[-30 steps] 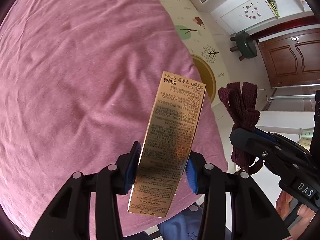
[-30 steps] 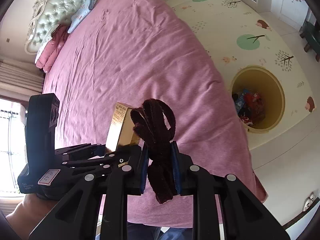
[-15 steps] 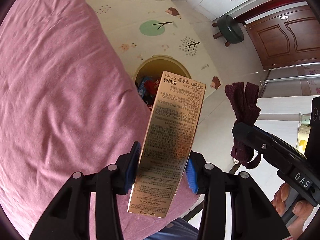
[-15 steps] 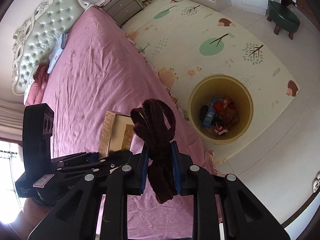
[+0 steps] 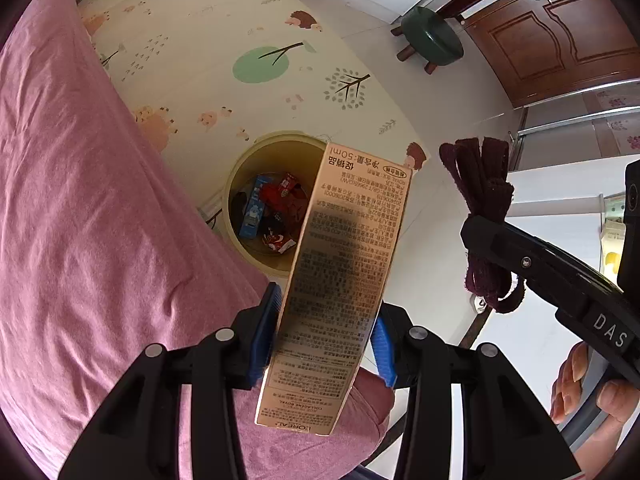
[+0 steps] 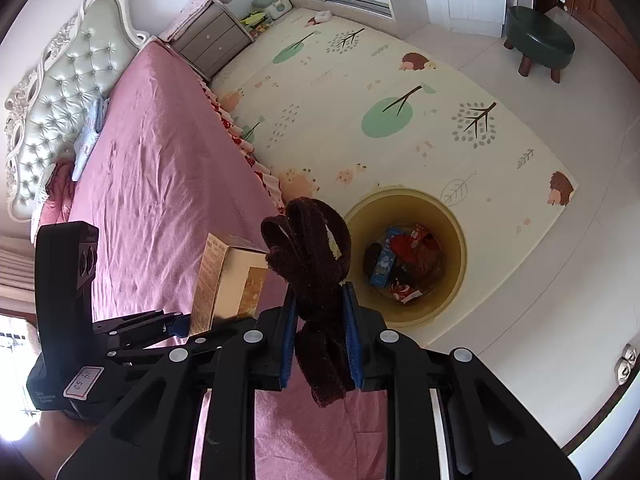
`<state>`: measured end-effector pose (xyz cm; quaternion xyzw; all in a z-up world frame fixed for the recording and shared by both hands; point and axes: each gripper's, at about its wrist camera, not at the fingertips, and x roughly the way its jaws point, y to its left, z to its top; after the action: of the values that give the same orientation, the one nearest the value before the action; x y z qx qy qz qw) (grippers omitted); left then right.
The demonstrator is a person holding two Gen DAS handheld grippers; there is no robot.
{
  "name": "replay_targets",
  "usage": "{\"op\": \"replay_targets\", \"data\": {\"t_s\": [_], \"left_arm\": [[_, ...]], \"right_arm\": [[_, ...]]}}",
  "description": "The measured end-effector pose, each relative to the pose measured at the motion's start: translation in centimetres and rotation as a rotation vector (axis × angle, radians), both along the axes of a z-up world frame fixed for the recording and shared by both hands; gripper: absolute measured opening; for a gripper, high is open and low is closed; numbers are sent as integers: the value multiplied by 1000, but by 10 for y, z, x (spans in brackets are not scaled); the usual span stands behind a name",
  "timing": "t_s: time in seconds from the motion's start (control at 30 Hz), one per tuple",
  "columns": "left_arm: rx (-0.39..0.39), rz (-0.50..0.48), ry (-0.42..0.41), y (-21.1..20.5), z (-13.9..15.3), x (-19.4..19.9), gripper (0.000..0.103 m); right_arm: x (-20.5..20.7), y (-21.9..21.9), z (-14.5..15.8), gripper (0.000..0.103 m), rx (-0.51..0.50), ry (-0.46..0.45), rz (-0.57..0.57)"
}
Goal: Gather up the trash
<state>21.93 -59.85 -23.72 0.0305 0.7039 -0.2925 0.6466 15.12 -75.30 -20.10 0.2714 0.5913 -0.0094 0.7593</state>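
My left gripper is shut on a tall gold carton and holds it upright above the corner of the pink bed. My right gripper is shut on a bundle of dark maroon strap. The strap also shows in the left wrist view, and the carton in the right wrist view. A round yellow trash bin stands on the floor mat beside the bed, holding several wrappers and a blue box. It shows in the left wrist view just beyond the carton.
The pink bed fills the left, with a tufted headboard and a grey nightstand. A patterned play mat covers the floor. A green stool stands by a wooden door.
Both grippers have swung from over the bed toward its edge. The trash bin has come into full view below them. Both grips are unchanged.
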Motion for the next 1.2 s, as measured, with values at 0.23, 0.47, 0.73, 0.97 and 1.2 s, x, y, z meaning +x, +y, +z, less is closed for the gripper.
{"op": "replay_targets", "data": {"t_s": [0.23,0.47,0.73,0.97,1.2], "left_arm": [[11,-19,-43,-16,-4,17,76],[32,-68,-47,-33,-7,22,79],[43,-92,-44,-32,-8,15,79],[51,-77,-45,-14,-5,7,79],[54,-31,-63,24,10,-4,79]], "right_arm": [[8,-20,7,38,-11,-24,-42],[12,-33,5,40,-21,-14,-62],[12,-32,4,41,-13,3,-75],[13,-24,12,43,-7,-2,-62],[10,12,25,44,-9,-8,6]]}}
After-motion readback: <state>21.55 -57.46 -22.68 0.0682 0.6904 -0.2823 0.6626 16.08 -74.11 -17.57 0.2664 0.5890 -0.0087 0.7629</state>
